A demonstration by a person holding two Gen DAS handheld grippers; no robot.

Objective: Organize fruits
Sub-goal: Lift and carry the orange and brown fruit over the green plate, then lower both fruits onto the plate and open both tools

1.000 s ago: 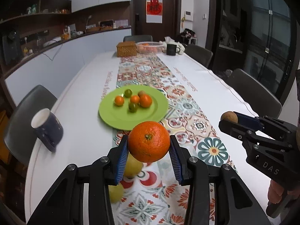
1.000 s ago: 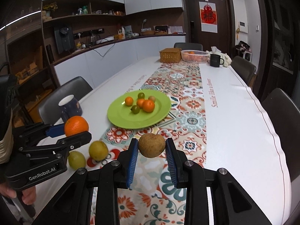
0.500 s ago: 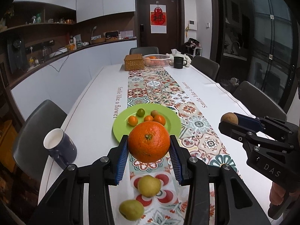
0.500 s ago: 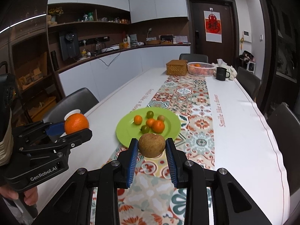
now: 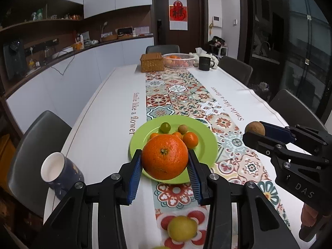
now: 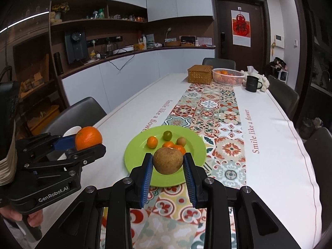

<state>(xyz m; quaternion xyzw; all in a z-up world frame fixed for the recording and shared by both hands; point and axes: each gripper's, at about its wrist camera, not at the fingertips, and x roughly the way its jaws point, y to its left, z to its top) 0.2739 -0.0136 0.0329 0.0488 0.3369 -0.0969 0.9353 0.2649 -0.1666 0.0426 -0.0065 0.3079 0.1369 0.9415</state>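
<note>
My left gripper (image 5: 164,157) is shut on a large orange (image 5: 164,157) and holds it above the near edge of the green plate (image 5: 205,145). It also shows in the right wrist view (image 6: 89,141) at the left. My right gripper (image 6: 168,161) is shut on a brown kiwi (image 6: 168,160) above the plate's (image 6: 132,155) near rim, and shows in the left wrist view (image 5: 254,131) at the right. The plate holds several small oranges and green fruits. A yellow-green fruit (image 5: 182,228) lies on the runner below the left gripper.
A dark blue mug (image 5: 60,172) stands at the table's left edge. A wicker box (image 5: 151,62), a pink basket with oranges (image 5: 178,60) and a black mug (image 5: 205,63) stand at the far end. Dark chairs surround the table.
Both grippers have moved forward over the table with their fruit, closer to the green plate. The yellow-green fruits on the runner have slid down toward the bottom of the left view.
</note>
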